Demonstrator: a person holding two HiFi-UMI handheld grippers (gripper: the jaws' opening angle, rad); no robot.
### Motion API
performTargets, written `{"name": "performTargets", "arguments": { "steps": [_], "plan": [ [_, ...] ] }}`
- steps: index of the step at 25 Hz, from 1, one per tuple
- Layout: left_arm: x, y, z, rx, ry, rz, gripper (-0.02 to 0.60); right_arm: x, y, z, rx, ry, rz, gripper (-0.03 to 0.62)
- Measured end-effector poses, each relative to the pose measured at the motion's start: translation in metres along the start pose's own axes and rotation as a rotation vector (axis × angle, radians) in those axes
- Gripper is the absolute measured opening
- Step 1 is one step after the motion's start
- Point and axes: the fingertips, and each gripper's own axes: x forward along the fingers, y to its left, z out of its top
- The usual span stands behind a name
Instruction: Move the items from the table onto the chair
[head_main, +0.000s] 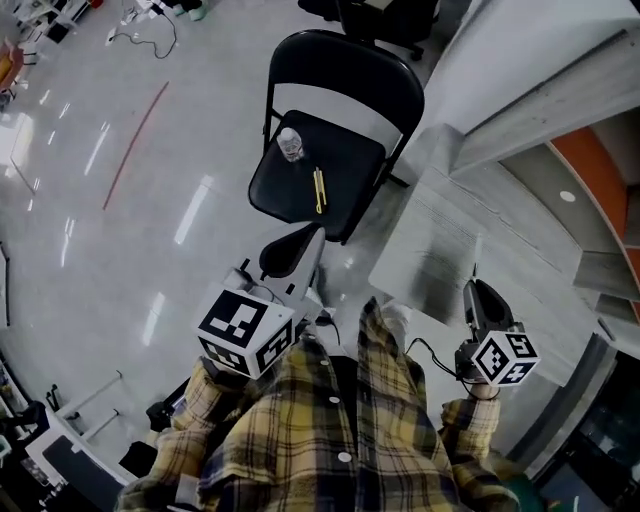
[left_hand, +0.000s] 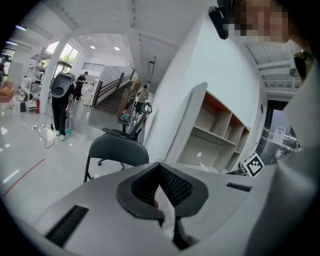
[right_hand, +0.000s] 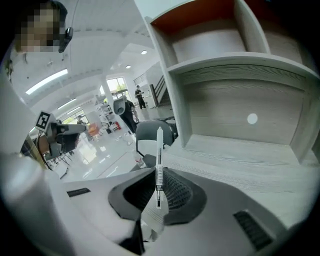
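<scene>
Chair (head_main: 340, 90) seat carries a bottle (head_main: 290, 145) and a yellow pen (head_main: 319, 190), apart; the worktop (head_main: 430, 250) stands beside it. My right gripper (right_hand: 159, 174), tilted down, clamps a white pen (right_hand: 159, 150). My left gripper (left_hand: 160, 169) is clenched.

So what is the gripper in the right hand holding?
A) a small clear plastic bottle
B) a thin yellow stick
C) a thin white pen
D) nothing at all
C: the right gripper has its jaws closed on the thin white pen, which sticks out past them, while the small clear plastic bottle and the thin yellow stick sit on the black folding chair.
</scene>
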Motion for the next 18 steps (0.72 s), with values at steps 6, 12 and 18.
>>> {"name": "performTargets", "arguments": {
  "steps": [6,12,18],
  "plan": [
    [-0.034,0.070,-0.024,-0.037,0.058,-0.008,0.005,0.081,0.119,-0.007,-0.045,0.054,0.112,0.054],
    [-0.047,0.123,-0.054,-0.110,0.061,0.041,0.005,0.177,0.206,-0.030,-0.063,0.139,0.215,0.054],
    [-0.036,0.172,-0.091,-0.166,0.082,0.105,0.005,0.276,0.241,-0.062,-0.067,0.202,0.253,0.054]
  ]
}}
